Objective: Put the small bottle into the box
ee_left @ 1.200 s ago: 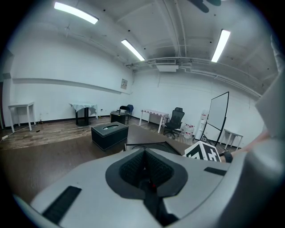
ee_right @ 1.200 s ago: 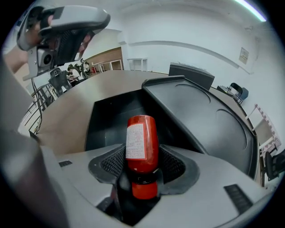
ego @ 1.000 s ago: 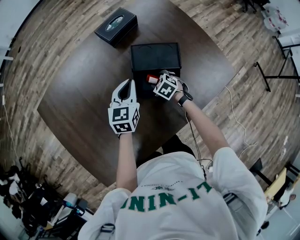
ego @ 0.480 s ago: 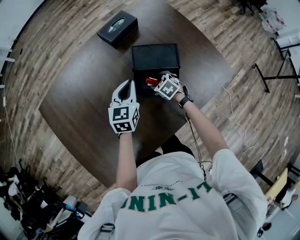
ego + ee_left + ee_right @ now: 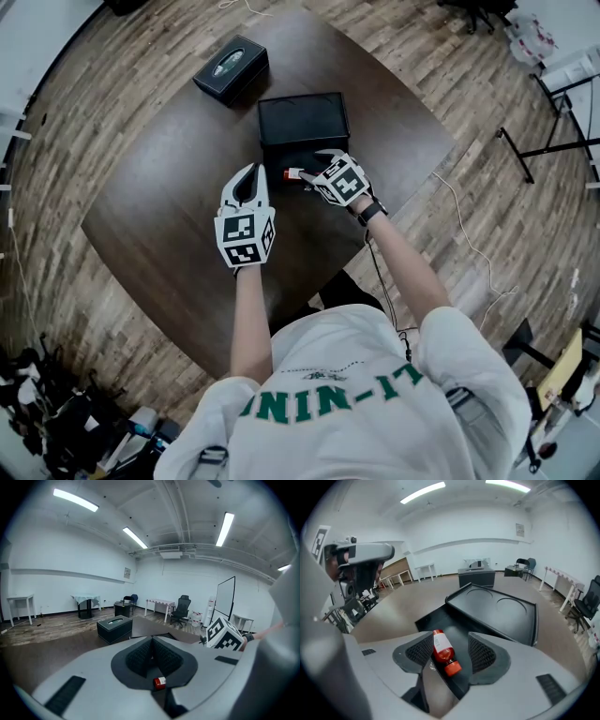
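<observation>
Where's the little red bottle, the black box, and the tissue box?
small bottle (image 5: 443,654): right gripper view, its red body.
box (image 5: 501,613): right gripper view, open lid.
tissue box (image 5: 231,64): head view, top.

Shirt print: green capitals run across the white shirt (image 5: 347,375), seen from above. The stretch "NIN-IT" reads clearly, the letter before it is lost in a fold, and a small line of print above is too fine to read.
Left cube: the left cube (image 5: 246,239) carries black-and-white square code patterns, with no letters or numbers.
Right cube: the right cube (image 5: 340,180) carries the same kind of code patterns.
Bottle label: the white band on the small bottle (image 5: 439,644) has print too small to read.
Wall sheet, left gripper view: the framed sheet (image 5: 127,572) is too far off to read.
Wall sheet, right gripper view: the wall notice (image 5: 519,529) is also unreadable.
</observation>
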A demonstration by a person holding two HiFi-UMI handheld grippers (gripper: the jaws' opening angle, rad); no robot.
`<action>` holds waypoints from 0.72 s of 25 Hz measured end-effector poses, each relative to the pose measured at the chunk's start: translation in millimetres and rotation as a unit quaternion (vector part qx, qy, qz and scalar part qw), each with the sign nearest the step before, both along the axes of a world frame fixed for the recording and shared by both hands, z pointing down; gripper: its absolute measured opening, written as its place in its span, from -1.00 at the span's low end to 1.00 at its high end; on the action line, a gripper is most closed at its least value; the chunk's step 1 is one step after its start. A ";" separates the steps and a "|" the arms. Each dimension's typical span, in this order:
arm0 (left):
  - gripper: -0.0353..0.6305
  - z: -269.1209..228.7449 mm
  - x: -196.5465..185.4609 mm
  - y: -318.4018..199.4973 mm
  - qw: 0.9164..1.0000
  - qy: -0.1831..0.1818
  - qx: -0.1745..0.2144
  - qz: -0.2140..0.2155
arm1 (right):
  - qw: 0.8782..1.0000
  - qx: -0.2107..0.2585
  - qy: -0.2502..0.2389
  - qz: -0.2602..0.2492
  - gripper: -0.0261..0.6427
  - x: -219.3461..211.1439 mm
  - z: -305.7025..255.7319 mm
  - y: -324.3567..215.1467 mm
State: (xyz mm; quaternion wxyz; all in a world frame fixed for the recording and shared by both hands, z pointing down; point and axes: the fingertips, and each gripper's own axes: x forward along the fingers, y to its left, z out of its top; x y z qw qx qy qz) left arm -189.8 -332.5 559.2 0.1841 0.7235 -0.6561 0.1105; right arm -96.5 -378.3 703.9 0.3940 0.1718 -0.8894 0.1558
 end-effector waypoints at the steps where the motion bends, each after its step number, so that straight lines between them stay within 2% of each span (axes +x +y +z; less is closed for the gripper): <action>1: -0.85 -3.5 0.2 1.1 1.000 -0.001 0.003 0.000 | 1.000 0.009 -0.009 0.015 -0.21 3.2 -8.9 -1.6; 5: -0.85 -18.2 2.2 8.3 1.000 -0.003 0.013 0.000 | 0.996 0.038 -0.040 0.068 -0.36 19.7 -46.6 -2.1; 11: -0.85 -41.9 13.1 21.0 0.999 -0.008 0.029 0.010 | 0.987 0.085 -0.075 0.117 -0.59 41.1 -105.3 10.9; 15: -0.85 -62.0 28.3 32.2 0.999 -0.014 0.045 0.021 | 0.975 0.141 -0.091 0.146 -0.70 58.7 -153.1 20.7; 18: -0.85 -78.1 34.5 41.6 0.998 -0.020 0.058 0.027 | 0.963 0.166 -0.126 0.173 -0.83 68.5 -190.8 28.8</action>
